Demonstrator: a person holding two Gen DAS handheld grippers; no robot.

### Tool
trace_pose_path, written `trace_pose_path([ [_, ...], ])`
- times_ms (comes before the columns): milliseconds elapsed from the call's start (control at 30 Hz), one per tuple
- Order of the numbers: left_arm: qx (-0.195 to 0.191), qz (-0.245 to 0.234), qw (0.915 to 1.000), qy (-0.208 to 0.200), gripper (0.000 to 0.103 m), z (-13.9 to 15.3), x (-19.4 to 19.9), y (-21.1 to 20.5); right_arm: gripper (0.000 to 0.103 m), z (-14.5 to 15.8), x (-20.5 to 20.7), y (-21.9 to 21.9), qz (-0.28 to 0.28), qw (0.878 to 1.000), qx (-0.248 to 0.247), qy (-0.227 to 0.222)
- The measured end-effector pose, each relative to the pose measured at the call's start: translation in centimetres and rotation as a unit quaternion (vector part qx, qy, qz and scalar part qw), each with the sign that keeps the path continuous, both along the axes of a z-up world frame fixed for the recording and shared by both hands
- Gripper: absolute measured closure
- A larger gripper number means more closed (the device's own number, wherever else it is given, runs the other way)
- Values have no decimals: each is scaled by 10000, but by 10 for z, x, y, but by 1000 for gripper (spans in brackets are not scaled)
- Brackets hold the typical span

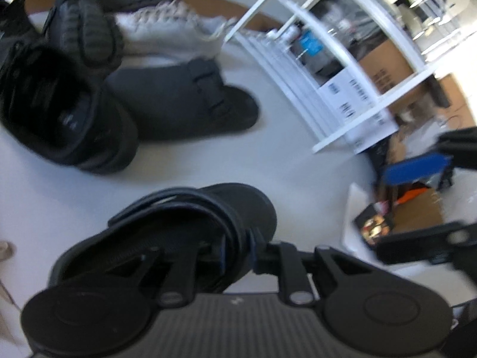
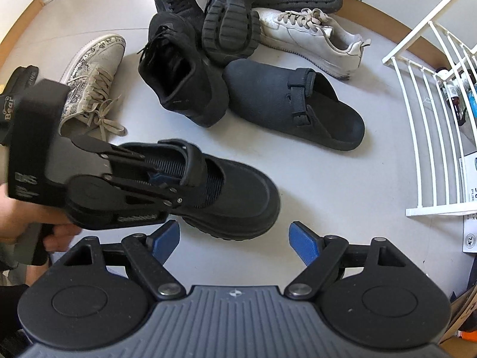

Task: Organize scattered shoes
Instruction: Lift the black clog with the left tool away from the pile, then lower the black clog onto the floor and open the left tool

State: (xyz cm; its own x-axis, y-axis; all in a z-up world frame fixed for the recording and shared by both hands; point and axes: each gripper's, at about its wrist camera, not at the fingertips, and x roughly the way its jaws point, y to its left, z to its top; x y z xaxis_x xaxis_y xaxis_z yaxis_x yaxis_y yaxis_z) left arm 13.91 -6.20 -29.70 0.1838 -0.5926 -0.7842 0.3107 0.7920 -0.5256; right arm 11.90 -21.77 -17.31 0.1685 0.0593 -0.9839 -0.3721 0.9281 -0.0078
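We are pinching the strap of the black strapped shoe (image 2: pixel 226 188) on the worktop (image 2: pixel 313 173) with the left gripper (image 2: pixel 158 179); the thin hold may be slipping; the right gripper (image 2: pixel 234 240) is hanging spread apart, empty.

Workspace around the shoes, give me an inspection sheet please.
Surface: pale floor, shoes scattered.
Job's things: black strap shoe; dark clog; black boot; white sneaker; patterned sneaker; white rack.
Clutter: boxes by the rack.
Grippers: left gripper at the strap shoe's strap, grip unclear; right gripper open, empty.
Cables: nothing seen.
Surroundings: brown edging beyond the floor.
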Motion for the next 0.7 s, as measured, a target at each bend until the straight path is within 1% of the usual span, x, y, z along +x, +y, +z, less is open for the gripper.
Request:
trace_pose_path([
  [33,51,8,10000,65,75,-3,-2,1,18,0,0,0,6,10000,14,7],
  [67,103,16,9999,130,71,-7,-3,2,18,0,-1,1,21,10000,34,19],
  [100,117,28,9999,86,67,-7,-5,3,18,0,-1,1,37,10000,51,29],
  [167,-52,11,10000,-44,47,-1,-7,9,18,1,-1,3,85,9999,99,43],
  [233,-115,0,9999,-118,38,4,-6,11,18,0,-2,5,133,9998,117,60],
  [267,-126,-34,9998,-150,36,8,-6,13,18,-1,-2,6,148,9998,110,68],
  [400,-106,-116,9998,-111,36,14,-7,22,18,-3,-3,5,142,9998,122,111],
  [567,4,16,9995,-322,34,31,-3,45,18,-5,-2,2,167,9998,129,61],
  [700,59,-34,9992,-398,33,37,-3,55,20,-3,-4,6,351,9991,245,-2],
])
